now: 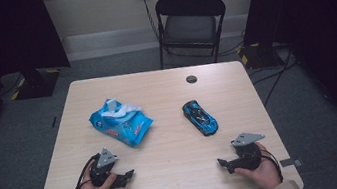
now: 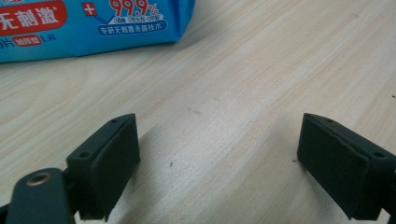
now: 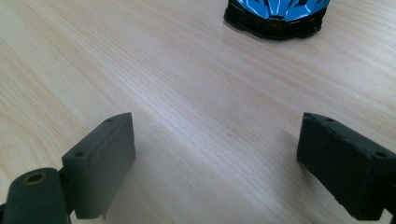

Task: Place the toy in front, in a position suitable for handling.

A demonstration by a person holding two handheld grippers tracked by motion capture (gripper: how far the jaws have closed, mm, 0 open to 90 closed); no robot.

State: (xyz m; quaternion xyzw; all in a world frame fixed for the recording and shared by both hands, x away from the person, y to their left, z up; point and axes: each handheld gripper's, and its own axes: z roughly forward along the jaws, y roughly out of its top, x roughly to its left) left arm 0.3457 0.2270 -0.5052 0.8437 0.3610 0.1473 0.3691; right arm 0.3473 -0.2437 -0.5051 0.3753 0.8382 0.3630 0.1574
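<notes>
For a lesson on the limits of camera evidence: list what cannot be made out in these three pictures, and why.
- Wipes pack, left gripper view: the top and left edges cut it off, so part of its print is lost.
- Toy car, right gripper view: the top edge cuts it, leaving one end.
- Wipes pack, high view: lettering too small to read.
- Round mark on the table, high view: too small to identify.
</notes>
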